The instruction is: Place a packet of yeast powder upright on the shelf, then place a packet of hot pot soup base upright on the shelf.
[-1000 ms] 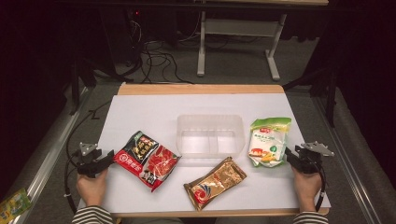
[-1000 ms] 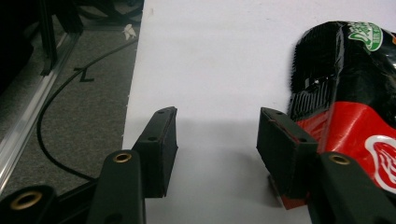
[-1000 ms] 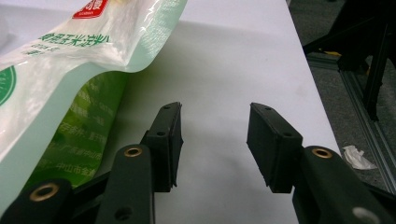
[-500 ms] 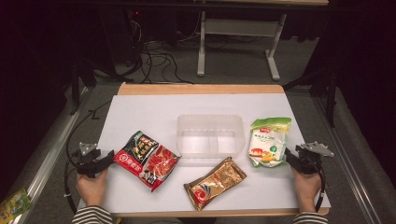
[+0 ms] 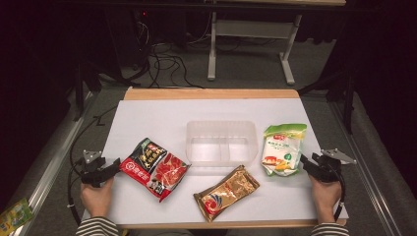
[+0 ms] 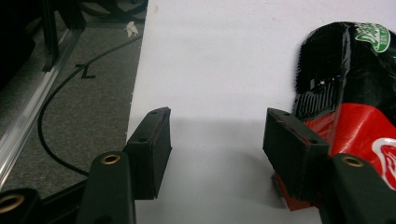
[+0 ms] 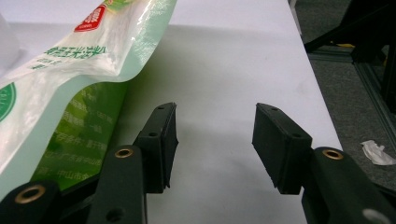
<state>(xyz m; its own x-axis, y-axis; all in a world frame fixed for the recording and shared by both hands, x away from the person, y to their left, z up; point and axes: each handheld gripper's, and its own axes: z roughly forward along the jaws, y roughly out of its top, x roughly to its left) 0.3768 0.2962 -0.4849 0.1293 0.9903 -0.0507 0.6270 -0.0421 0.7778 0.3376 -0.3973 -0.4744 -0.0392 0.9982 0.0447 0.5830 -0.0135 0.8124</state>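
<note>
white table top (image 5: 147, 118) carries everything, wooden edge along the far side. biggest item on it is the clear plastic container (image 5: 222, 142), dead centre, two compartments, nothing inside that i can see.

red and black packet (image 5: 154, 168) lies flat, just left of the container and slightly nearer the person, tilted diagonally. green and white pouch (image 5: 282, 149) lies flat just right of the container, top end pointing away from the person. gold packet (image 5: 226, 192) sits in front of the container near the front edge, also diagonal, apart from the other two.

left gripper (image 5: 109, 168) rests at the table's left edge in the person's left hand (image 5: 97, 195), tips pointing at the red and black packet. in the left gripper view the jaws have just been opening and now stand wide apart with bare table between them; the right-hand pad (image 6: 294, 147) in that view sits against the packet's corner (image 6: 350, 107), packet outside the gap, not pinched.

right gripper (image 5: 309, 165) rests at the right edge in the right hand (image 5: 324, 192), tips just beside the pouch's lower right corner. its jaws have also just been opening, spread wide over bare table; the pouch (image 7: 74, 84) lies just outside the left-hand pad (image 7: 163, 140) in the right gripper view. can't tell if it touches.
</note>
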